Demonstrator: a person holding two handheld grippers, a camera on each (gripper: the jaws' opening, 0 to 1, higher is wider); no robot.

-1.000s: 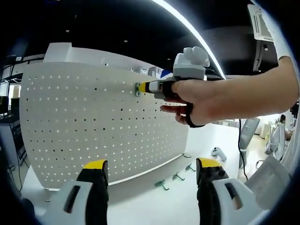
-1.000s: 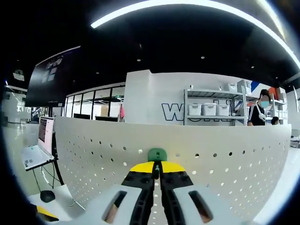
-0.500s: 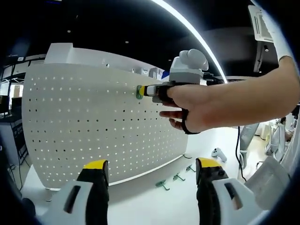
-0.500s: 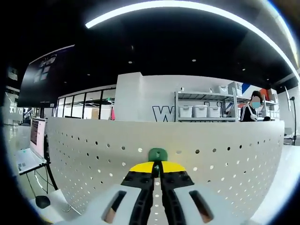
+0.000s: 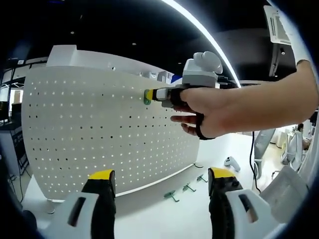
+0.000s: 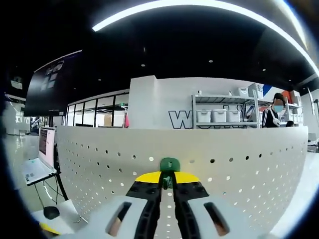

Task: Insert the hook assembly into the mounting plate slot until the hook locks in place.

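Behind our tools stands a white perforated metal pegboard (image 5: 104, 129), upright on the white table (image 5: 164, 219). Our right tool (image 6: 168, 177) is clenched on a small green plastic hook (image 6: 169, 165), pressing it against the board near its upper edge. In the left gripper view, our hand (image 5: 209, 112) reaches in level from the right, fingers wrapped round that tool's handle. Our left tool (image 5: 162, 179) hangs released, jaws wide apart, facing the board. Just beyond it, spare green hooks (image 5: 184, 190) lie on the table.
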